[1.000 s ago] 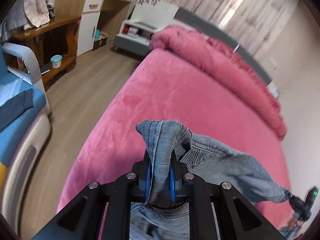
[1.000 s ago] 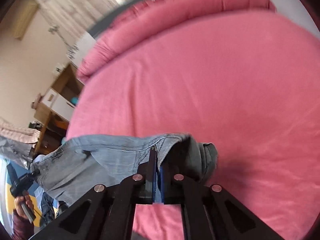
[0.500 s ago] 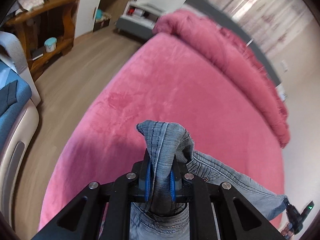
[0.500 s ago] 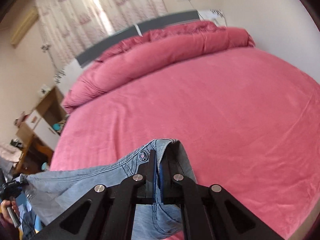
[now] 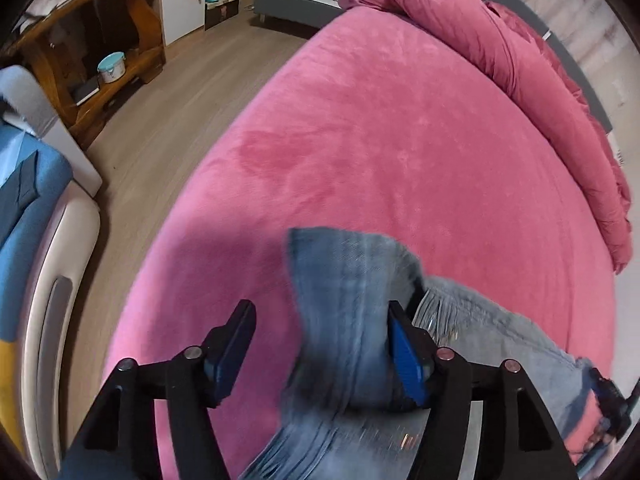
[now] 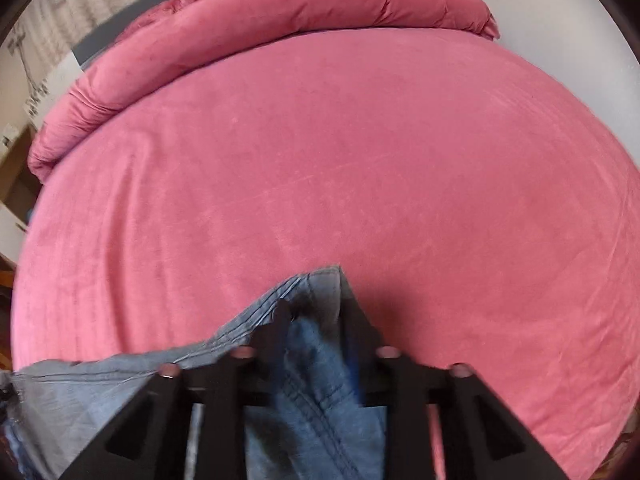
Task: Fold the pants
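A pink bed (image 5: 400, 152) fills the room before us; the jeans (image 5: 352, 320) lie at its near edge — our left gripper (image 5: 320, 340) has just been opening, denim loose between its wide jaws; our right gripper (image 6: 310, 332) likewise, jaws parted around blurred cloth.

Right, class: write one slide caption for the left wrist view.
Left claw, just opened, releases the blue jeans onto the pink bed.

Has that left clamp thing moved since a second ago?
Yes. The left gripper has tipped down toward the pink bed; the wooden shelf has slid to the picture's top. Its jaws have just been opening, jeans loose between them.
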`<state>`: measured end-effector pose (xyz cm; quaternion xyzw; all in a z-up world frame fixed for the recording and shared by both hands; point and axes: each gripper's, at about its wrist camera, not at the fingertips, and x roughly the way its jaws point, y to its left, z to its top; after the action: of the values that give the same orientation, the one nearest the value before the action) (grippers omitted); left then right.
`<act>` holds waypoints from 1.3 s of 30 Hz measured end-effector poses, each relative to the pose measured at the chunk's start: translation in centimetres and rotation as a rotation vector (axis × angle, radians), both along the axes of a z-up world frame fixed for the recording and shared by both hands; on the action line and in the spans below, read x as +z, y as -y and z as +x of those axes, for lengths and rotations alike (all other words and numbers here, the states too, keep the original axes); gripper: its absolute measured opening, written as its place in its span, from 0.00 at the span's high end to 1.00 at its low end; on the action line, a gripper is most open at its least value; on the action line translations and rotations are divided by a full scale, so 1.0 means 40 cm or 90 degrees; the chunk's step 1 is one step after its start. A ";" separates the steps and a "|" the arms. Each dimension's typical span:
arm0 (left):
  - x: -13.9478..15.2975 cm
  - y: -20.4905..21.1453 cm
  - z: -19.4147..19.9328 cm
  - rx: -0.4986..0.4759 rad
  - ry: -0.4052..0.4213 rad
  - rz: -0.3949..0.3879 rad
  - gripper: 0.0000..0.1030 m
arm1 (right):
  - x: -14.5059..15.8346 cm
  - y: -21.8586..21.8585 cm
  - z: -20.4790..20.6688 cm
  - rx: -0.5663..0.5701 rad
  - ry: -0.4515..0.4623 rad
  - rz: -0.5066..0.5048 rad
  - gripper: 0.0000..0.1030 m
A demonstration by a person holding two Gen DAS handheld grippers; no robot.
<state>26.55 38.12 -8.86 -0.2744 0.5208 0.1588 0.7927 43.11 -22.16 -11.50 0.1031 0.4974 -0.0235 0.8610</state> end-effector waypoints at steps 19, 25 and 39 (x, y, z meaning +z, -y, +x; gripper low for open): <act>0.102 0.143 -0.484 -0.272 0.071 0.087 0.38 | 0.096 -0.002 -0.566 0.139 -0.012 0.041 0.62; 0.084 0.264 -0.474 -0.528 0.080 0.146 0.38 | 0.046 -0.253 -0.649 0.333 -0.097 0.148 0.62; -0.056 0.310 -0.322 -0.845 -0.034 -0.023 0.28 | -0.013 -0.483 -0.794 0.442 -0.206 0.173 0.62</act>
<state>13.66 25.72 -11.11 0.0952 0.6012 -0.3651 0.7044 11.34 -2.84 -12.01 0.0367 0.6304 0.3186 0.7069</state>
